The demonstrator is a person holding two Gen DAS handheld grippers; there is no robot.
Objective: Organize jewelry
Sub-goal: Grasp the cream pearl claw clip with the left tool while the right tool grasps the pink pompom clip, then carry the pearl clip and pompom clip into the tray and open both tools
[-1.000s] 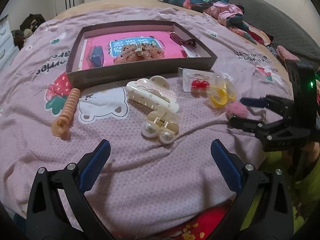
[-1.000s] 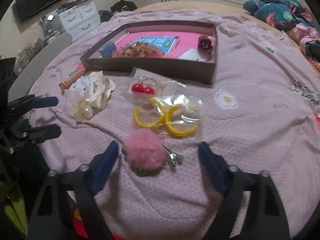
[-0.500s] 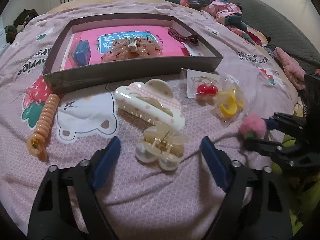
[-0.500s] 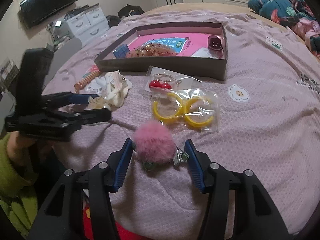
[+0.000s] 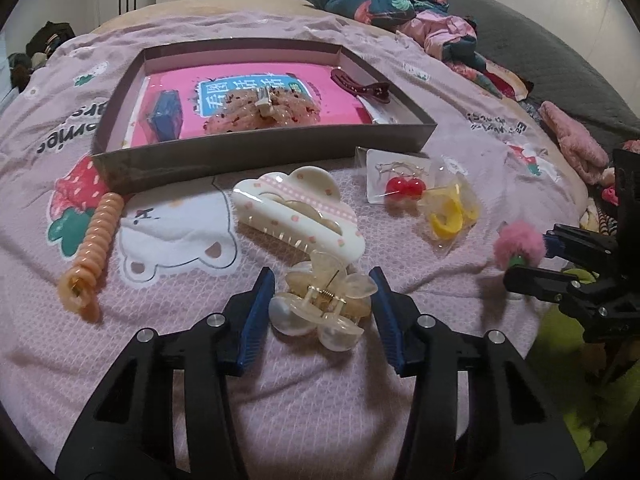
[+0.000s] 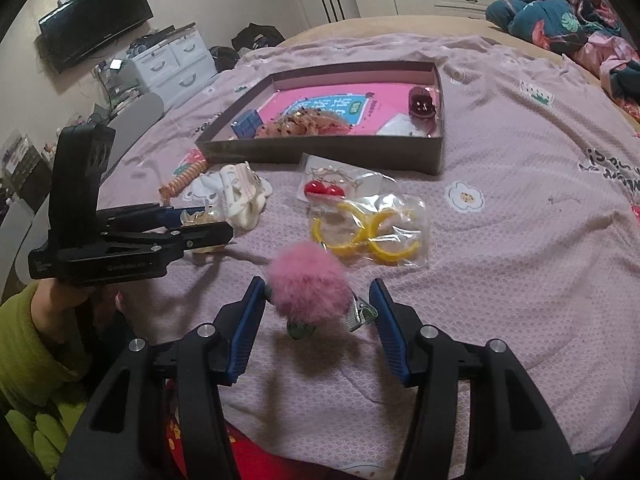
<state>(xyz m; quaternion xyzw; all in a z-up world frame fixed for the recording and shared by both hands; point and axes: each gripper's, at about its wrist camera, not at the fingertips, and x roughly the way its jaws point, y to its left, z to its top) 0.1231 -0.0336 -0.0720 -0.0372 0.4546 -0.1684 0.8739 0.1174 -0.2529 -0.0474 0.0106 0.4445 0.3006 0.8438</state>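
Reaching down to the bed (image 5: 280,392), the left hand-held gripper (image 5: 322,308) has its two blue fingers (image 5: 256,320) on either side of the small pearl hair clip (image 5: 320,304). The fingers are close to the clip but I cannot tell if they squeeze it yet. The right hand-held gripper (image 6: 316,316) sits the same way around the fluffy pink pom-pom clip (image 6: 308,284), with small gaps at the sides, so it looks open. Both seem set to pick things up at once. The box (image 5: 260,156) sits farther back on the bed, with a dark red clip (image 5: 360,86) and a blue thing (image 5: 164,114) inside, so it is likely where the things go. The big white cloud clip (image 5: 296,208), orange coil hair tie (image 5: 90,248), cherry earrings (image 5: 404,186) and yellow hoops (image 5: 450,214) lie near the box, waiting.
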